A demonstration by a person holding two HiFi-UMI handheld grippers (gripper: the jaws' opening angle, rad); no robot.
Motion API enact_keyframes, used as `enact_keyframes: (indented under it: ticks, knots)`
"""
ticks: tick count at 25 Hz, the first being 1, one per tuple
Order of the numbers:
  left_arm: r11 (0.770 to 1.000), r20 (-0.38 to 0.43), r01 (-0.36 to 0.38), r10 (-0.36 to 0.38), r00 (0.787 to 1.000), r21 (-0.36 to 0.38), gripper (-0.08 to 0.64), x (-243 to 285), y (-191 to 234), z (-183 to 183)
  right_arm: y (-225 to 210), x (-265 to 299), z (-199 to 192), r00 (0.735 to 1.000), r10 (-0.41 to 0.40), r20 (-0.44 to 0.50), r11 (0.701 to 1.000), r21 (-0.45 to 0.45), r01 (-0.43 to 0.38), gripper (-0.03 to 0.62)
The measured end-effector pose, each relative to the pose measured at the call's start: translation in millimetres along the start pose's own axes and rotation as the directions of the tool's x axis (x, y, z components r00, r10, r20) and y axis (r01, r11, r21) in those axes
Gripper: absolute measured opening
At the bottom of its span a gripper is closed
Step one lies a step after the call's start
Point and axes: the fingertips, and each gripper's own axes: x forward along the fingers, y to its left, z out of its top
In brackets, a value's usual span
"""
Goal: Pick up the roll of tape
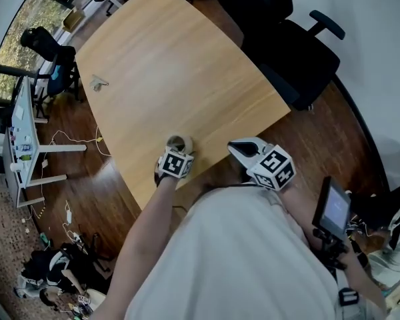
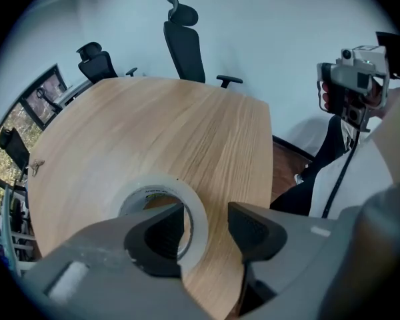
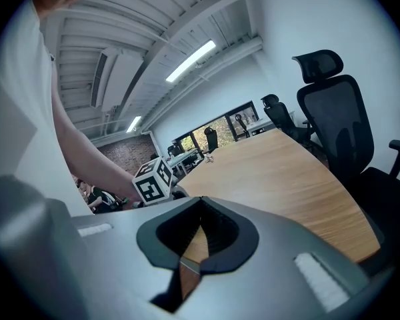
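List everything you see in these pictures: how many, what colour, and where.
table: one, light wood, middle of the room
roll of tape: one, whitish, flat on the table near its near edge
small object: one, pale, on the table's far left; too small to identify
chairs: at least two, black, around the table
desk: one, white, left of the table
screen: one, dark, at the person's right
left gripper: one, grey, open, right over the roll
right gripper: one, grey, shut, empty, by the table's near edge
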Motion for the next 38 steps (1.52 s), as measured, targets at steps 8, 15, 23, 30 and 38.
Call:
enact_keyframes:
  ticks: [8,15,23,30,38]
  knots:
    - [0.998,-0.268,-0.059,0.057,0.962,0.001,0.200,14,16,-46,-7,-5,-5,1.000,-0.015,0.004,0.999,0.035,0.015,0.006]
    - [0.995,-0.286,-0.074,0.090,0.954,0.067,0.112,17,16,-33,-19,-21,-8,1.000,-0.026,0.001,0.997,0.073,0.025,0.006]
    - [0.993,-0.195,-0.058,0.077,0.978,0.099,0.099,13,2,-34,-10,-19,-13,1.000,-0.004,-0.014,0.998,0.059,0.005,0.006]
    - [0.998,-0.054,-0.060,0.062,0.997,0.035,0.095,-8,-3,-45,13,2,-18,0.999,0.035,-0.029,0.999,0.042,-0.033,0.006]
    - [0.991,0.278,0.005,0.033,0.960,-0.134,0.097,-59,-34,-14,18,4,-14,0.996,0.080,-0.050,0.997,0.019,-0.079,0.006]
